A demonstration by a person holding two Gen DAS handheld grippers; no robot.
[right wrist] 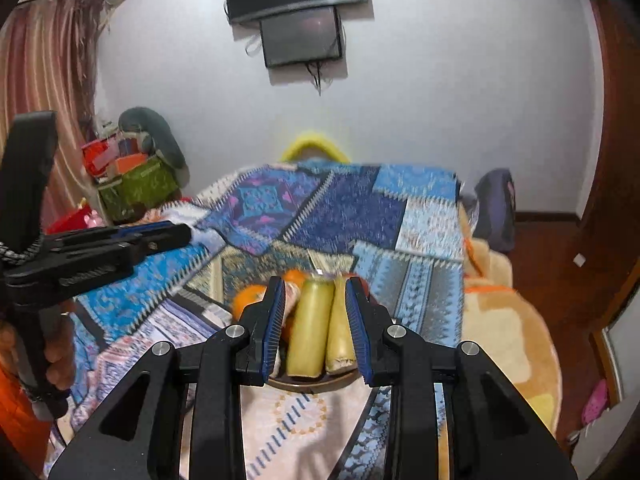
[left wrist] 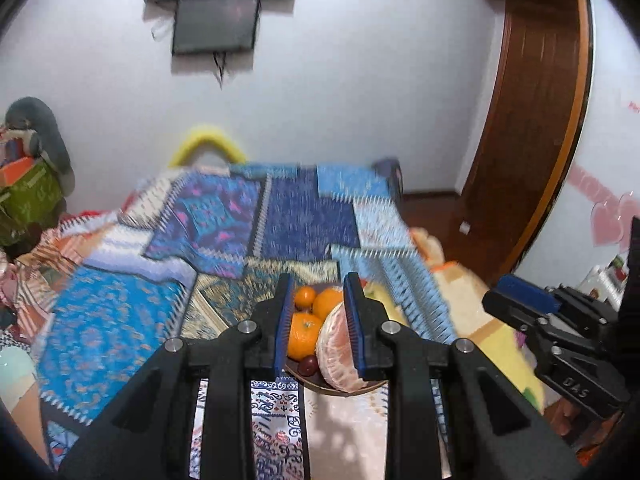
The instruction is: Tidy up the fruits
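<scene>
A brown plate (left wrist: 340,392) of fruit rests on the patterned bedspread. It holds several oranges (left wrist: 304,334), a peeled pomelo piece (left wrist: 336,354) and a small dark red fruit (left wrist: 308,364). My left gripper (left wrist: 318,280) hovers above it, jaws a little apart with nothing between them. From the right wrist, two yellow-green stalk pieces (right wrist: 310,328) lie on the same plate (right wrist: 312,386) beside an orange (right wrist: 248,298). My right gripper (right wrist: 316,280) hangs over them, also narrowly open and touching nothing. Each gripper shows at the other view's edge: right gripper (left wrist: 496,300), left gripper (right wrist: 176,236).
The blue patchwork bedspread (left wrist: 280,220) covers the bed toward the white wall. A green box (right wrist: 136,188) of clutter stands at the far left. An orange-yellow fleece blanket (right wrist: 504,320) lies on the right, with a wooden door (left wrist: 532,120) beyond. A hand (right wrist: 60,356) grips the left tool.
</scene>
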